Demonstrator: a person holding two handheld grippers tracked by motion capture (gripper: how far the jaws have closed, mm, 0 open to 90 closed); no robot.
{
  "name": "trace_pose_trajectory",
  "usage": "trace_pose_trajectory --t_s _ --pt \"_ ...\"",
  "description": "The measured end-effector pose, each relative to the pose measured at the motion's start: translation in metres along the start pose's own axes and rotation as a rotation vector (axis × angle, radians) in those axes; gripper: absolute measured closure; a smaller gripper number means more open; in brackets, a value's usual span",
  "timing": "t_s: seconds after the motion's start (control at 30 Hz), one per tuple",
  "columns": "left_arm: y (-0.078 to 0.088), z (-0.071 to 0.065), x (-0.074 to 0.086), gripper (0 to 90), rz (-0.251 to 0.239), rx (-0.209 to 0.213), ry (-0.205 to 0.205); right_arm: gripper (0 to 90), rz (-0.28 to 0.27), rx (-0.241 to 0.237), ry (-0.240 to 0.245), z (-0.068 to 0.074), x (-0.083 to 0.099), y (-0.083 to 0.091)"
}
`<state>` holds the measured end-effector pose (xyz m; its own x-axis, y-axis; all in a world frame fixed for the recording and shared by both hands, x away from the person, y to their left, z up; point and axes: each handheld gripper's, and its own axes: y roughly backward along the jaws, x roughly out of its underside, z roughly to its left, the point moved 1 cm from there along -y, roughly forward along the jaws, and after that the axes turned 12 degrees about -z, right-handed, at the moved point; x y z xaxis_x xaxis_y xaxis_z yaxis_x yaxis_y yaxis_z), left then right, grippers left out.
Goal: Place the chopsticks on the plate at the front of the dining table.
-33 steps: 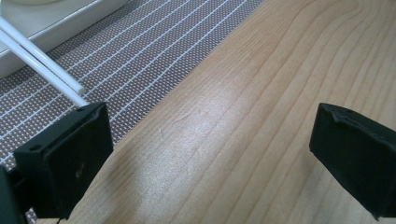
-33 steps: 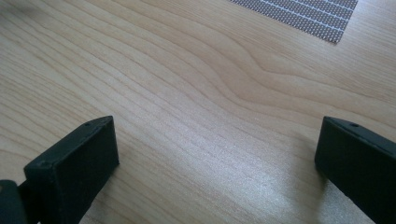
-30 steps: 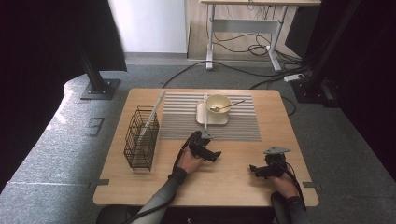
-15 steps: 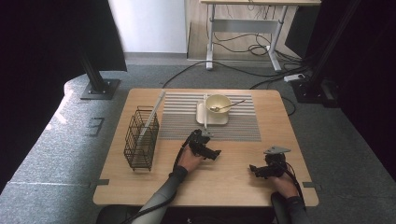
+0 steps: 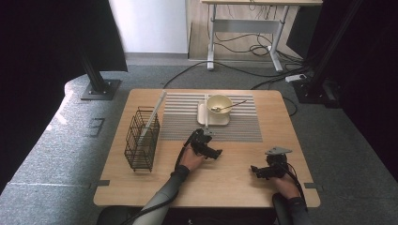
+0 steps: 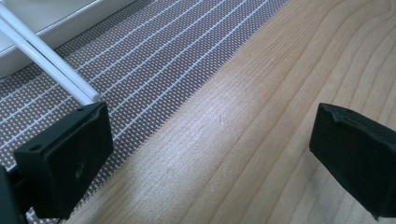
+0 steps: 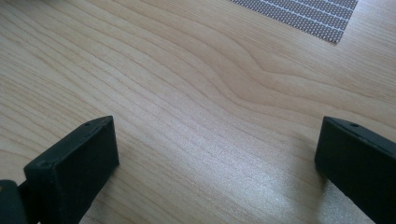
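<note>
A: What is seen at the left of the worktop (image 5: 141, 187)?

B: A black wire basket (image 5: 142, 138) is stood near the left edge, and a long white strip (image 5: 152, 116) is leaned over its top. Just beside it, a striped mat (image 5: 234, 133) is spread across the far half of the wood.

A: And on the mat?

B: A cream bowl (image 5: 219, 104) with a spoon (image 5: 229, 107) in it is set on a square white plate (image 5: 213, 116). A pair of white chopsticks (image 5: 206, 110) is laid along the plate's left side, with the near tips pointed at the person.

A: Where is the left gripper (image 5: 205, 145) held?

B: It is held at the mat's near edge, just short of the chopstick tips. In the left gripper view, the chopsticks (image 6: 49, 60) are seen ending right beside one jaw; the jaws are spread wide and nothing is gripped between them.

A: And the right gripper (image 5: 267, 169)?

B: It is kept low over bare wood at the near right, well apart from the mat. Its jaws are likewise released, with nothing between them but wood grain
</note>
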<state>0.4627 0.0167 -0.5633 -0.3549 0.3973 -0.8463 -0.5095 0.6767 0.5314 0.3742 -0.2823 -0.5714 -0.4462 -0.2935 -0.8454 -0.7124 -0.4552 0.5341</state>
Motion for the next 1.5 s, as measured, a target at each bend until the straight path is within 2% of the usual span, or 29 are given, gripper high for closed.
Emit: trace_pose_trajectory --t_s 0.27,0.5,1.03,1.37,1.5 --pt "-0.0011 0.0024 -0.0006 0.0 0.002 0.001 0.012 0.0 0.000 0.000 0.000 0.0000 0.0000 0.0000" --pt "0.0012 -0.0002 0.0007 0.0 -0.005 -0.007 0.000 0.0 0.000 0.000 0.000 0.0000 0.0000 0.0000" --pt "-0.0008 0.0036 -0.0004 0.0 0.002 -0.016 0.023 0.0 0.000 0.000 0.000 0.0000 0.0000 0.0000" --pt "0.0005 0.0031 -0.0002 0.0 -0.005 -0.017 0.018 0.0 0.000 0.000 0.000 0.0000 0.0000 0.0000" --pt "0.0038 0.0036 -0.0006 0.0 -0.010 -0.031 0.006 0.0 0.001 0.000 0.000 0.0000 0.0000 0.0001"
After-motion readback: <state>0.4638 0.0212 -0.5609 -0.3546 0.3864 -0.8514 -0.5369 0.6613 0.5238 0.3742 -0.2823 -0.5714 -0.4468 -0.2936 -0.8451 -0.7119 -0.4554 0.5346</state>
